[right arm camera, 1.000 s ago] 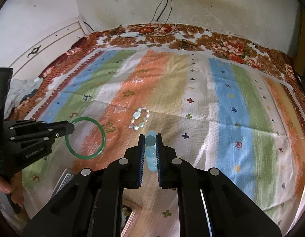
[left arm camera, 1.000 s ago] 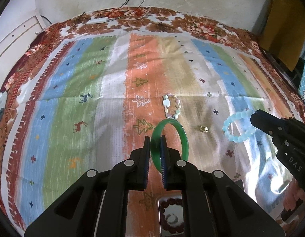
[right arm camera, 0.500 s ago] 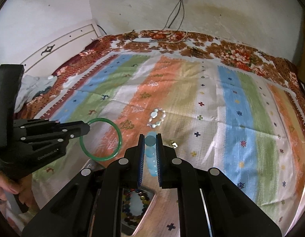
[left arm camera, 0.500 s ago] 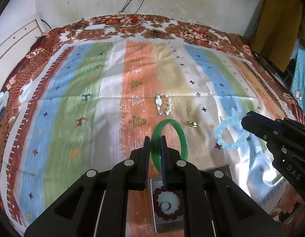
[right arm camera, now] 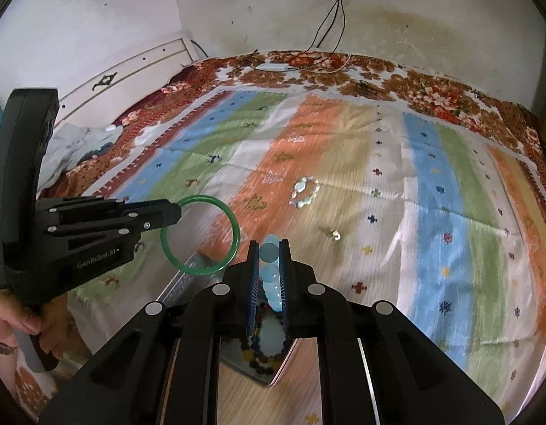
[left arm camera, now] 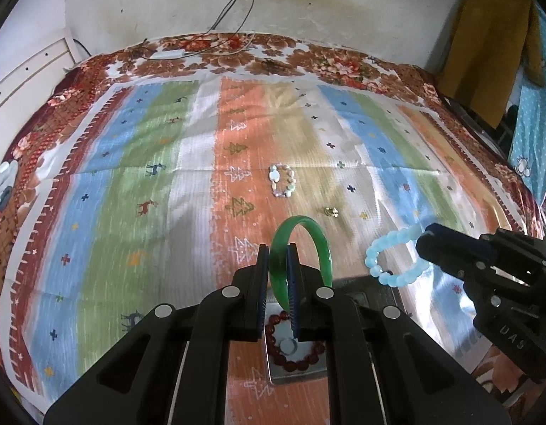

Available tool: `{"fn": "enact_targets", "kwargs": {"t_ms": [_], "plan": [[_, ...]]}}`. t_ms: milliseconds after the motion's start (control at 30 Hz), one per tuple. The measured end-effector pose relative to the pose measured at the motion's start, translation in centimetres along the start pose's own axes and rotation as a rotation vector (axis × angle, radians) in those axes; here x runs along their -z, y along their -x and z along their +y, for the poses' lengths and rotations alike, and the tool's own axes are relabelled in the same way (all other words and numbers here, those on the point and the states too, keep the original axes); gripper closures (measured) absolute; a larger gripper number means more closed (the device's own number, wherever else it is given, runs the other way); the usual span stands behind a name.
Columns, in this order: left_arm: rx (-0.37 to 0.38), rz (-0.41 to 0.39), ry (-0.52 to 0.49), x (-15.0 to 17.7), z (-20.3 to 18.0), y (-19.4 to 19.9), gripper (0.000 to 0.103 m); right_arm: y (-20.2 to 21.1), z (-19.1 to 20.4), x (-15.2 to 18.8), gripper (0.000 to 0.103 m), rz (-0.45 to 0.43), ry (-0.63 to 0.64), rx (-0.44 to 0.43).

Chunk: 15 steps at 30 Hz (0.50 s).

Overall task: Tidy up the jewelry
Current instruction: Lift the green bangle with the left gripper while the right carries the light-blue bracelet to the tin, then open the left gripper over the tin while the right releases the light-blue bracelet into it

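Note:
My left gripper [left arm camera: 277,249] is shut on a green bangle [left arm camera: 320,244], held on edge above the striped bedspread [left arm camera: 131,184]; the same bangle [right arm camera: 216,209] and left gripper [right arm camera: 175,214] show at the left of the right wrist view. A pale blue bead bracelet [right arm camera: 269,265] is pinched in my right gripper [right arm camera: 267,246], and that bracelet [left arm camera: 379,269] hangs from the right gripper [left arm camera: 423,242] in the left wrist view. Below both lies a metal tray [left arm camera: 294,372] with a dark red bead bracelet [left arm camera: 308,359]. A pastel stone bracelet [left arm camera: 282,180] and a small gold ring [left arm camera: 331,211] lie on the cloth.
The bed reaches a white wall with hanging cables [left arm camera: 237,3]. A white headboard [right arm camera: 131,74] and crumpled clothes [right arm camera: 78,145] sit at the left. A yellow garment [left arm camera: 485,46] hangs at the right. A hand [right arm camera: 25,322] grips the left tool's handle.
Both grippers have drawn back toward the near edge of the bed with their bracelets. The metal tray with the bead bracelet has come more fully into view beneath them.

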<state>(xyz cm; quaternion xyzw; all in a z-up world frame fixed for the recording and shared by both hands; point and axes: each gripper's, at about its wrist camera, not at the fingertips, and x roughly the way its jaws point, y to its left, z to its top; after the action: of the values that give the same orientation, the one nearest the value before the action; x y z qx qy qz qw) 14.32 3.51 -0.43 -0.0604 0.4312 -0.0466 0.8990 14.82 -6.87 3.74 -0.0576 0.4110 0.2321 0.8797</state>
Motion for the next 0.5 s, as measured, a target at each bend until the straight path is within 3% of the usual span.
{"fn": "enact_targets", "kwargs": {"t_ms": [367,500], "plan": [[-0.001,0.012,-0.033,2.7,-1.3,0.9,0.093,0.8,0.9,2.2,0.091,0.022,0.000,-0.014],[-0.017,0.069,-0.054,3.6,-2.1,0.0,0.089,0.6,1.0,2.8,0.090,0.038,-0.010,-0.045]]}}
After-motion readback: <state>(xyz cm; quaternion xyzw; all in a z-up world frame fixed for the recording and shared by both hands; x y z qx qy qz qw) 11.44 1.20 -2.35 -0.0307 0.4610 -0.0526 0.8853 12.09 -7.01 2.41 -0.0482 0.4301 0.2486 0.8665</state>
